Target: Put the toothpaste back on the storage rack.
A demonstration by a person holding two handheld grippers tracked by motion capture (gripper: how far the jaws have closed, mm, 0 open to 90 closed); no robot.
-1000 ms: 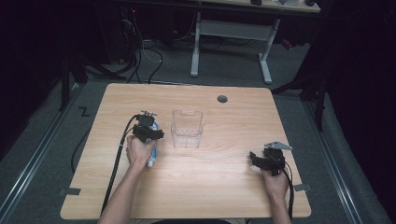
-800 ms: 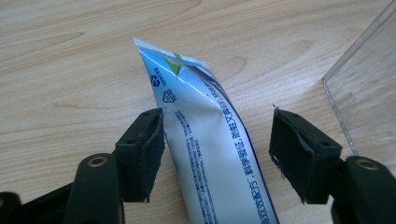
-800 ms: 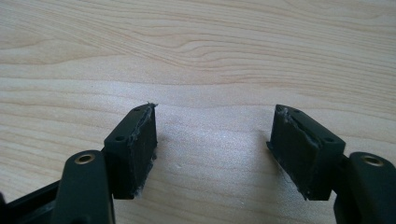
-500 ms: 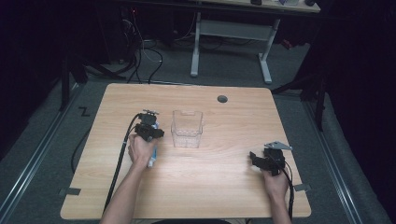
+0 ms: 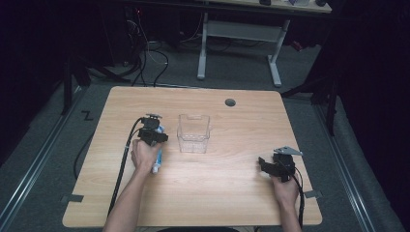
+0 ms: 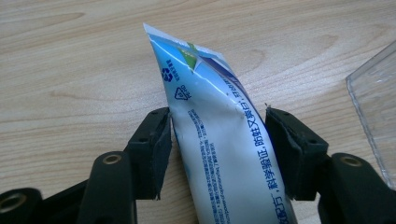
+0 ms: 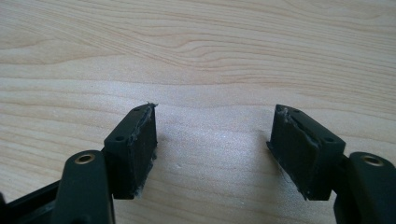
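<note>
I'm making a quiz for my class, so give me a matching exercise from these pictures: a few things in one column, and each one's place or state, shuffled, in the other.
Things:
1. white and blue toothpaste tube
2. clear plastic box
3. right gripper
4. small dark round hole

Places or states:
A. jaws wide apart over bare wood
B. in the tabletop, near the far edge
C. between the left gripper's jaws, which have just been closing
D. standing mid-table, just right of the tube

Pairs: 1-C, 2-D, 3-A, 4-B
</note>
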